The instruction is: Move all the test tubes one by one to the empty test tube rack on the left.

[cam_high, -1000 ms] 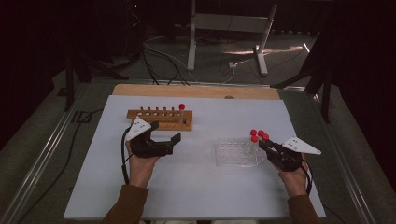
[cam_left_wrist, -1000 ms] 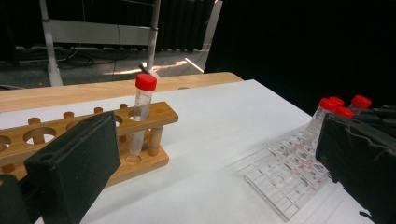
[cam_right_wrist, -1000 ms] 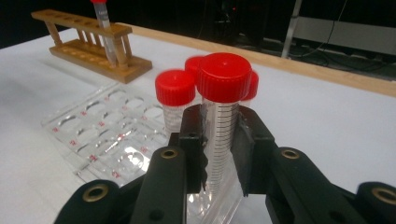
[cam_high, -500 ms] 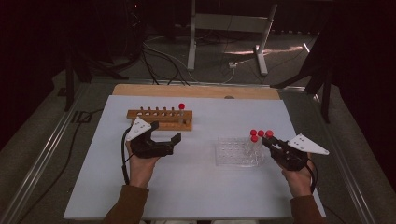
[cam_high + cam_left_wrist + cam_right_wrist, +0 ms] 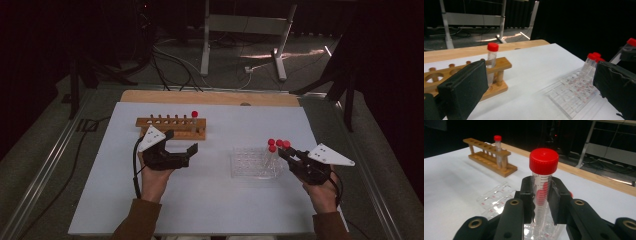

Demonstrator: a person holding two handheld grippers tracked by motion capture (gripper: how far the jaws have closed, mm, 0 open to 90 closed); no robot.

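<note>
Red-capped tube (image 5: 543,187) clamped in the right hand-held gripper (image 5: 541,195) should lift straight up, clear of the clear rack (image 5: 255,162) beneath it, while the left hand-held gripper (image 5: 181,148) waits open.

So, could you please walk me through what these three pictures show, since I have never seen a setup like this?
There is no robot here: a person holds a black two-jaw hand gripper in each hand. The high view looks down on a white table. The other two pictures come from cameras riding on each gripper, looking along its jaws.

On the table stands a wooden test-tube rack with one red-capped clear tube at its end, and a clear plastic grid rack holding a few more red-capped tubes.

The left gripper is open and holds nothing, beside the wooden rack. The right gripper is shut on a red-capped graduated tube, upright over the plastic rack.
</note>
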